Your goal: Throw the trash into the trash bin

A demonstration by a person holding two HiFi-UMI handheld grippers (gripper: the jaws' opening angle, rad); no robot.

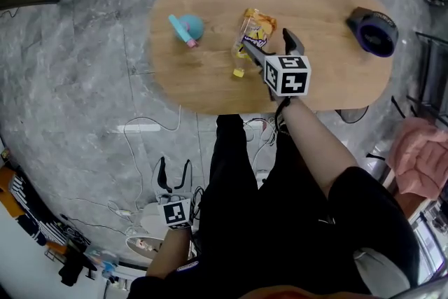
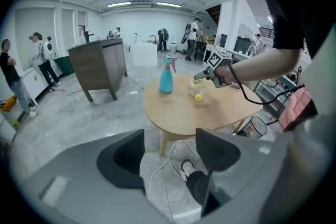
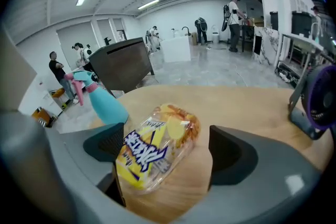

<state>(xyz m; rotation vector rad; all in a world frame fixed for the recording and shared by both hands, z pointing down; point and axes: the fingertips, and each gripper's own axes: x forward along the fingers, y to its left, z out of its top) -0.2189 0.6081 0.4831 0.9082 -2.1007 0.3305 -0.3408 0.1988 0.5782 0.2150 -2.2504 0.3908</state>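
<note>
Pickup step: right gripper (image 1: 268, 47) wide, straddling snack packet (image 3: 155, 147) on counter (image 1: 329, 73), closing due next; left gripper (image 2: 170, 157) wide, empty.

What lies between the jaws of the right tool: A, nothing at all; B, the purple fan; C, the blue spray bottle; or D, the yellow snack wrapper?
D: in the right gripper view the yellow snack wrapper lies on the table between the jaws of the right tool, which stand wide apart and are not yet clamped on it.
</note>
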